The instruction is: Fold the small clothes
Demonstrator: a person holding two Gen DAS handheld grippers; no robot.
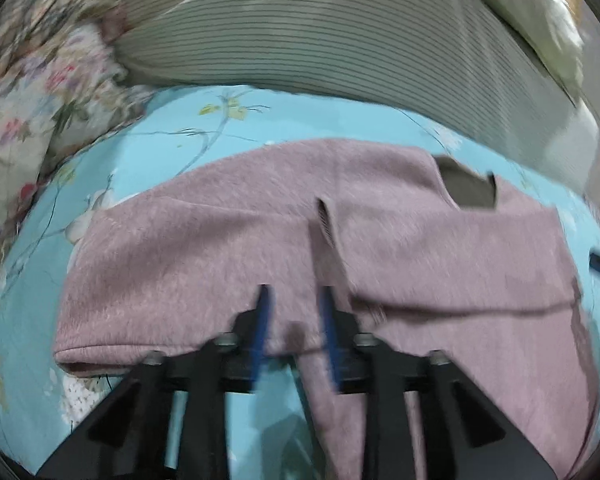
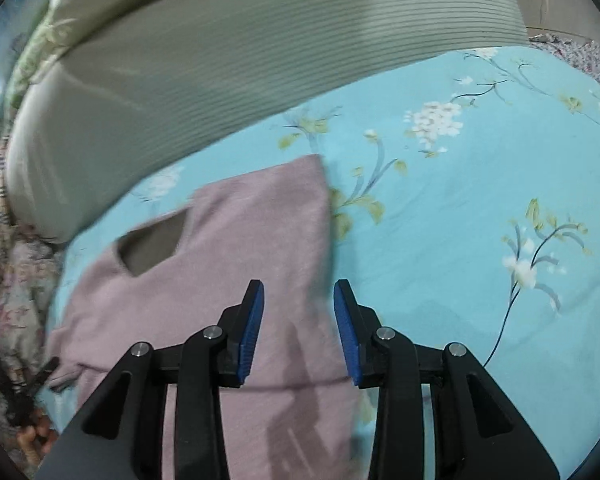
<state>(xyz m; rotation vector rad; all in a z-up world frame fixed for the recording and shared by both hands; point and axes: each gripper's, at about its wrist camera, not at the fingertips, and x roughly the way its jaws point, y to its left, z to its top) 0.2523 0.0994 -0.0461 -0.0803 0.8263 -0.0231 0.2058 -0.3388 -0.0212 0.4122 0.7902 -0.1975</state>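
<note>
A small mauve knit top [image 1: 340,248] lies spread on the light blue floral bedsheet [image 1: 172,128], its grey neck opening [image 1: 468,188] at the far right. My left gripper [image 1: 296,300] hovers over the top's near edge, jaws apart with fabric seen between them; the frame is blurred. In the right wrist view the same top [image 2: 240,272] lies to the left, neck opening [image 2: 156,244] further left. My right gripper [image 2: 299,292] is open above the top's right edge, holding nothing.
A striped grey-green pillow [image 1: 320,32] lies along the far side of the bed, also in the right wrist view [image 2: 180,60]. A floral quilt [image 1: 28,100] is bunched at the left. Bare blue sheet [image 2: 480,200] stretches to the right of the top.
</note>
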